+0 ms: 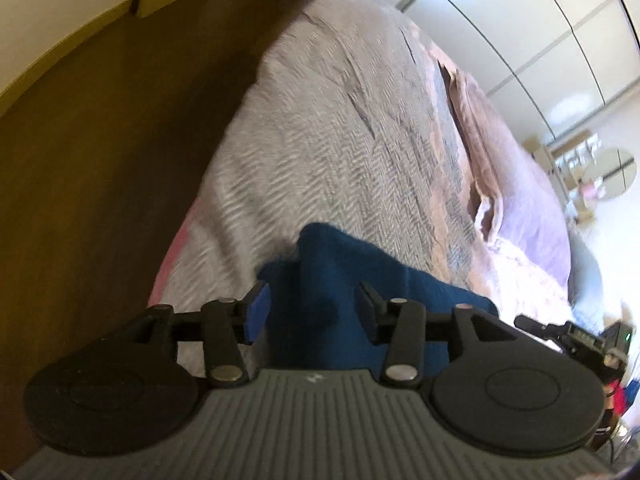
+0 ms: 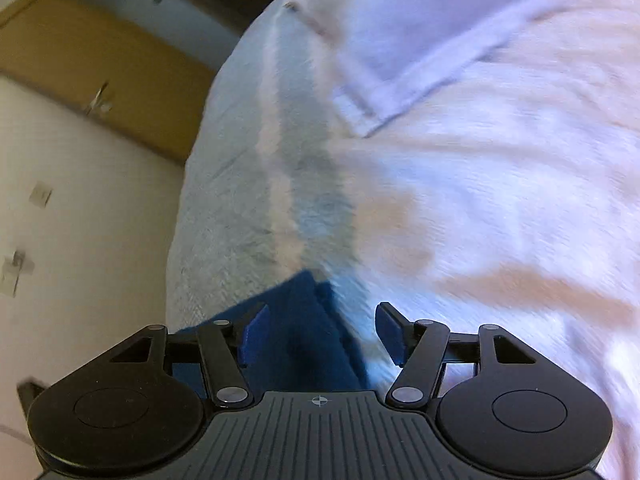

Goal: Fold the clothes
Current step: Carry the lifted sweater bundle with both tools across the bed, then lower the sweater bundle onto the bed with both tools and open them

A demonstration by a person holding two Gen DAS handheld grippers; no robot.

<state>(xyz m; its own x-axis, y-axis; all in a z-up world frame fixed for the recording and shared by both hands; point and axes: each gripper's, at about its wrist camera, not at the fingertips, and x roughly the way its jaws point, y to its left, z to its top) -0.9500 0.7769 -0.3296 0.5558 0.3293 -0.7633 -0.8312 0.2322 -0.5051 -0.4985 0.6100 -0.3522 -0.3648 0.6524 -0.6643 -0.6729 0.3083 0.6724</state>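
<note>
- While both pairs of tongs stand spread with their pads clear of any firm pinch, the blue garment [image 1: 320, 280] lies just beneath and between them on the bed, bunched into a soft peak in the left wrist view.
- Nearest in that view, the left tongs [image 1: 308, 304] straddle the raised fold of blue cloth; the pads sit to either side of it, and I judge they are not pressing it.
- Nearest in the right wrist view, the right tongs [image 2: 320, 332] are spread wider, with an edge of the blue garment [image 2: 292, 332] running between them and the left-hand pad close over the cloth.
- The garment looks like a knit or fleece: light, limp, not fragile, likely to sag and drape once lifted, and unlikely to slip from rubbery pads.
- A sensible hold, in my judgement, is at a hem or corner, one for each of the tongs, well apart so the cloth hangs flat; a pinch on the bunched peak would gather several layers.
- Beyond it spreads the pale herringbone bedspread [image 1: 328, 128], soft enough to be caught along with the garment.
- Farther off lies a brownish blanket [image 1: 480, 132], rumpled.
- Farthest are the brown floor [image 1: 100, 160] and white wardrobe doors [image 1: 520, 32].
</note>
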